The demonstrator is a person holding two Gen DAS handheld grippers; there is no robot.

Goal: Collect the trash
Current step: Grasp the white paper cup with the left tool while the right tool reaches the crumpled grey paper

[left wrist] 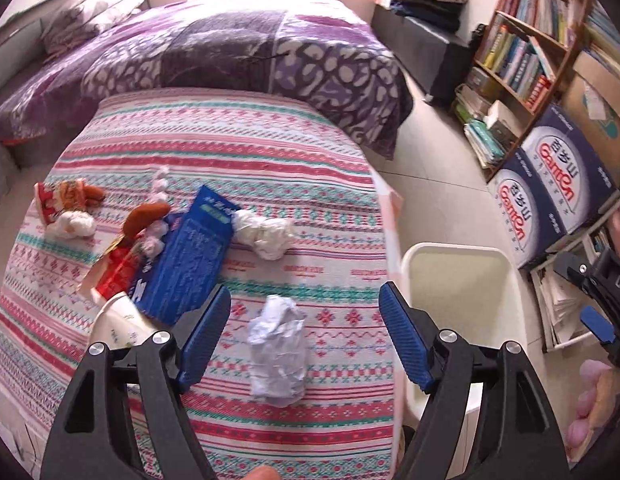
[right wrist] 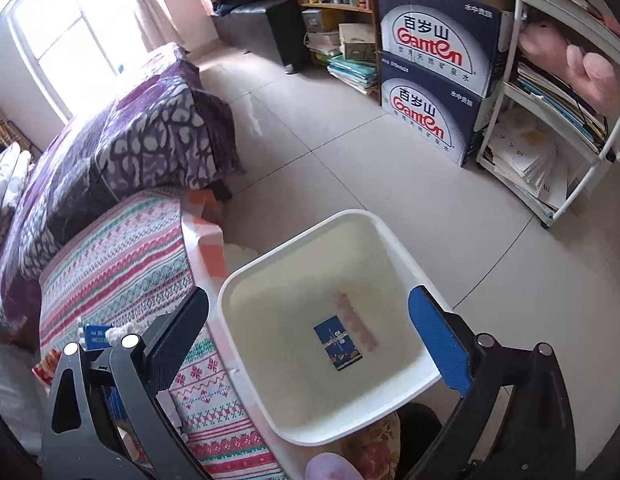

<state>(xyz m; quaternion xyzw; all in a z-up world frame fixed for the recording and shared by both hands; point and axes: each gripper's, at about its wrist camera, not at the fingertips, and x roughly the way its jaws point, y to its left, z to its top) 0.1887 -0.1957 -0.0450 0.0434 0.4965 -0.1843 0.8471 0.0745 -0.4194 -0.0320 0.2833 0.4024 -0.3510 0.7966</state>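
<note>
**Both grippers spread, trash on the cloth and in the bin**

Left gripper (left wrist: 305,320) hangs with jaws wide apart above a crumpled white paper ball (left wrist: 277,354) lying on the striped cloth (left wrist: 237,140), not touching it. Farther off lie a blue packet (left wrist: 189,256), red wrappers (left wrist: 121,264) and tissue wads (left wrist: 265,234). Right gripper (right wrist: 310,344) is spread and empty over the white bin (right wrist: 237,284), where a small blue packet (right wrist: 337,342) rests on the bottom

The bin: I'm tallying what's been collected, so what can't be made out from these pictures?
- Pale strip beside the blue packet in the white bin, right wrist view: blurred.
- Bin interior, left wrist view: hidden by its wall and the left hand-held gripper.
- Paper cup, left wrist view: part-hidden by that gripper's arm.
</note>
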